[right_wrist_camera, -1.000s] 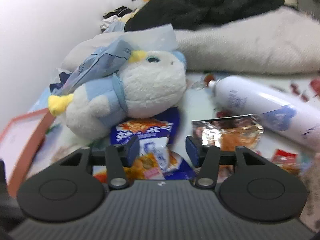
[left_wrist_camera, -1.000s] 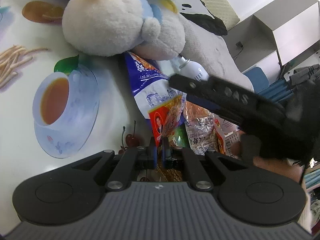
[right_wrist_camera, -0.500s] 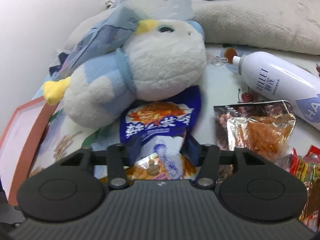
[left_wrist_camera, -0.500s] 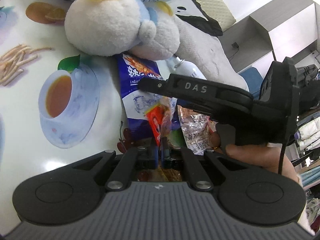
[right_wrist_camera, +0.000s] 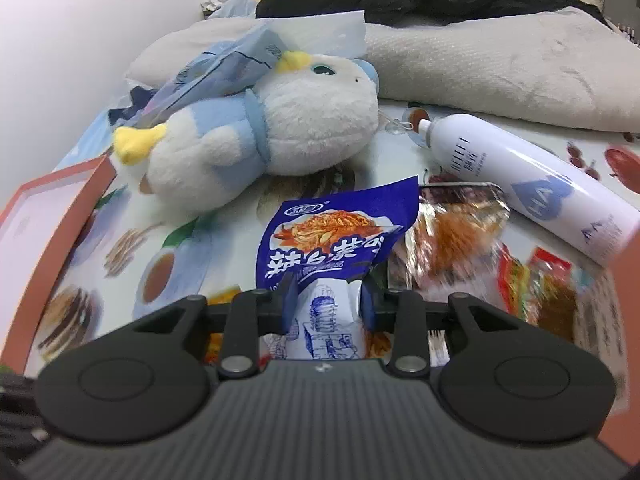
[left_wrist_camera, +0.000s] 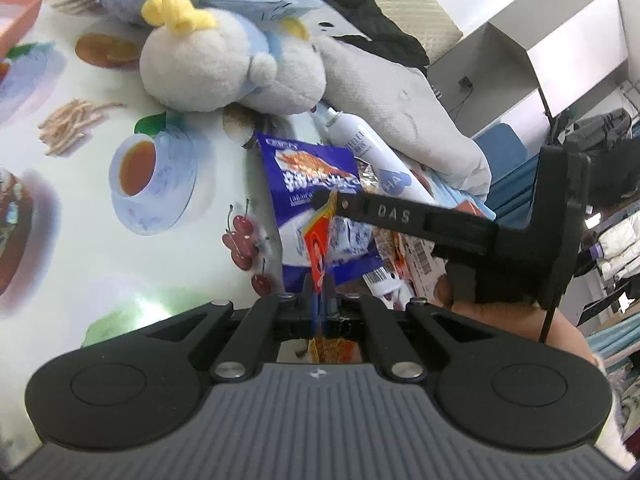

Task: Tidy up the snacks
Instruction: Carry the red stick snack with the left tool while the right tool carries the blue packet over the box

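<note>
We pinch a thin red snack packet point(left_wrist_camera: 318, 248) edge-on in our left gripper point(left_wrist_camera: 319, 300), while our right gripper point(right_wrist_camera: 326, 300) clamps the blue snack bag point(right_wrist_camera: 332, 236), lifted near a plush penguin point(right_wrist_camera: 256, 132) and white bottle point(right_wrist_camera: 528, 184) on the printed tablecloth point(left_wrist_camera: 80, 184)

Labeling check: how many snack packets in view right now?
4, maybe more hidden: red packet in left gripper; blue packet in right gripper; clear orange packet beside it; red-yellow packet at right, blurred.
</note>
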